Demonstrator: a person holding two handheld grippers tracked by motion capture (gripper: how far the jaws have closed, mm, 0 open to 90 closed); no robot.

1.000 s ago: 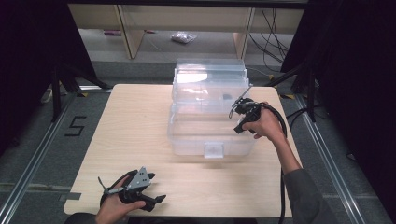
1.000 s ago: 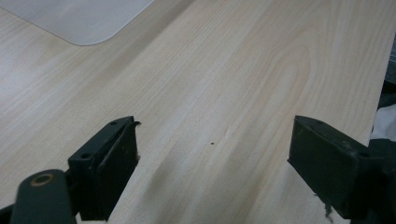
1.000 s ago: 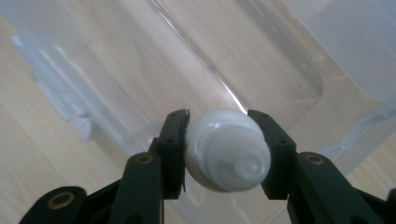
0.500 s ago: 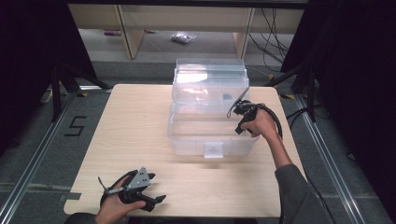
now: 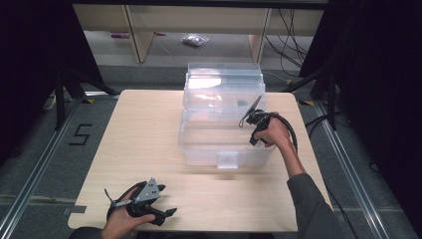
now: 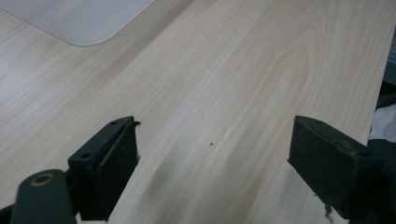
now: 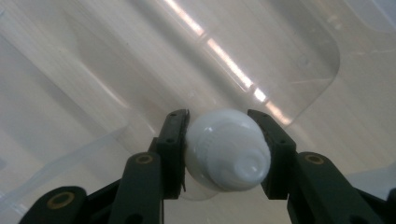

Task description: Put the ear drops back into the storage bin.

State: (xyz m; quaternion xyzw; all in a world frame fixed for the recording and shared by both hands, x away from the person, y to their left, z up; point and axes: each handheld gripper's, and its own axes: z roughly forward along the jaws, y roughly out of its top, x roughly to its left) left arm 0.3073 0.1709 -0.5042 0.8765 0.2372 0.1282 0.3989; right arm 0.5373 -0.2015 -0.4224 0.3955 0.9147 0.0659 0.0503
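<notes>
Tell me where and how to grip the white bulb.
Grip the white bulb across its round belly, one jaw on each side, coming from above with its screw base facing you, as the right gripper has it over the clear bin. The belly is its widest part, and the jaws cradle it without pinching the narrower ribbed base.

Pale wooden table (image 5: 149, 144) beneath both grippers; shelf unit (image 5: 134, 30) and small bag (image 5: 195, 40) on floor far beyond right gripper.

Right tool (image 7: 225, 151), jaws clamped on a white light bulb (image 7: 227, 151), above clear plastic bin (image 7: 116, 70).
</notes>
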